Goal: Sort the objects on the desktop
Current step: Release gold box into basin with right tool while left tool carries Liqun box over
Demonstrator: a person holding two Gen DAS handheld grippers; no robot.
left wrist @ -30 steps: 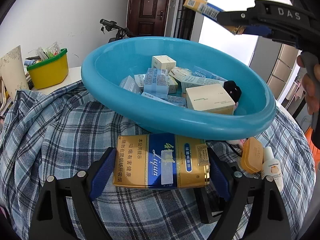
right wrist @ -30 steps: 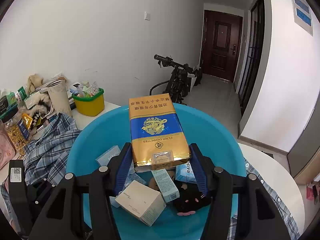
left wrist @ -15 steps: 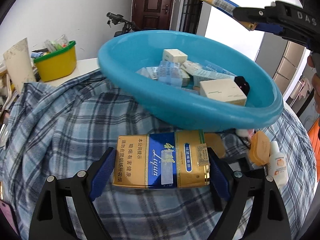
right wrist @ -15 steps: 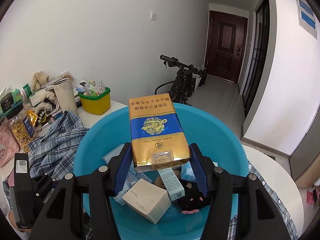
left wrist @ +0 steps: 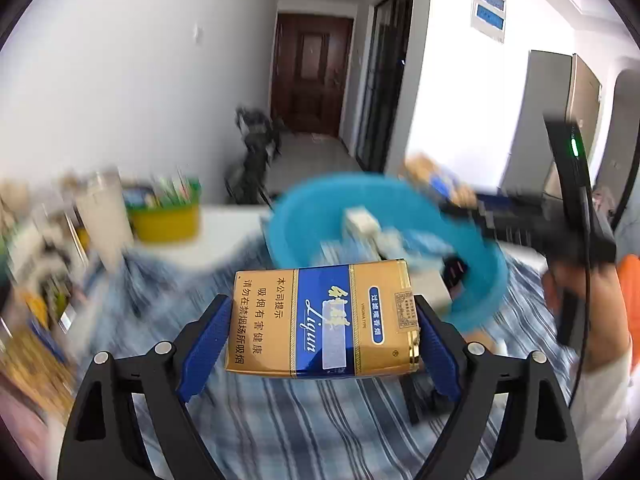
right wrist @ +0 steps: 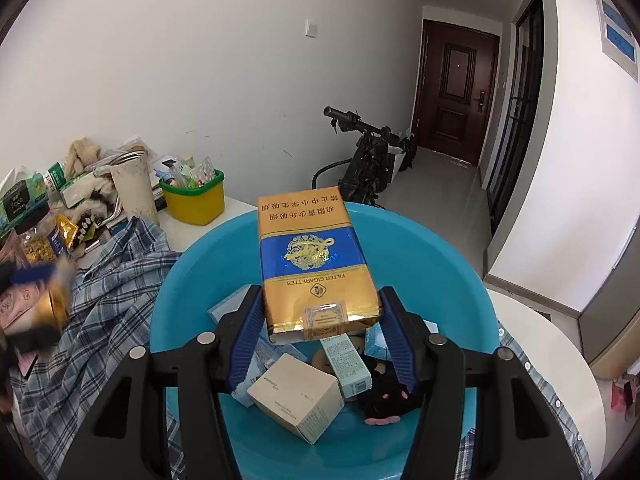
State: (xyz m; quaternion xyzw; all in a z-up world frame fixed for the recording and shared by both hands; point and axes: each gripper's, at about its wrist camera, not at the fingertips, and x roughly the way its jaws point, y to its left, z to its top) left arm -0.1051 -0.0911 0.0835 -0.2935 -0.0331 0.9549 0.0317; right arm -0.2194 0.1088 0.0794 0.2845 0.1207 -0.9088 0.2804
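Observation:
My left gripper (left wrist: 322, 344) is shut on a gold and blue cigarette carton (left wrist: 322, 318) and holds it in the air in front of the blue basin (left wrist: 476, 276). My right gripper (right wrist: 320, 338) is shut on a second gold and blue carton (right wrist: 314, 268) and holds it over the blue basin (right wrist: 188, 272). The basin holds several small boxes, among them a cream box (right wrist: 296, 398), and a black plush toy (right wrist: 386, 398). In the left wrist view the right gripper (left wrist: 480, 210) shows blurred over the basin's far rim.
The basin sits on a plaid cloth (right wrist: 108, 292) over a white table (right wrist: 560, 364). A yellow tub with a green rim (right wrist: 194, 196), a cream cup (right wrist: 132, 188) and snack packets (right wrist: 36, 232) stand at the left. A scooter (right wrist: 368, 160) stands behind.
My left gripper has risen and pulled back from the basin with its carton; its view is now motion-blurred. My right gripper has held its carton over the basin with little shift.

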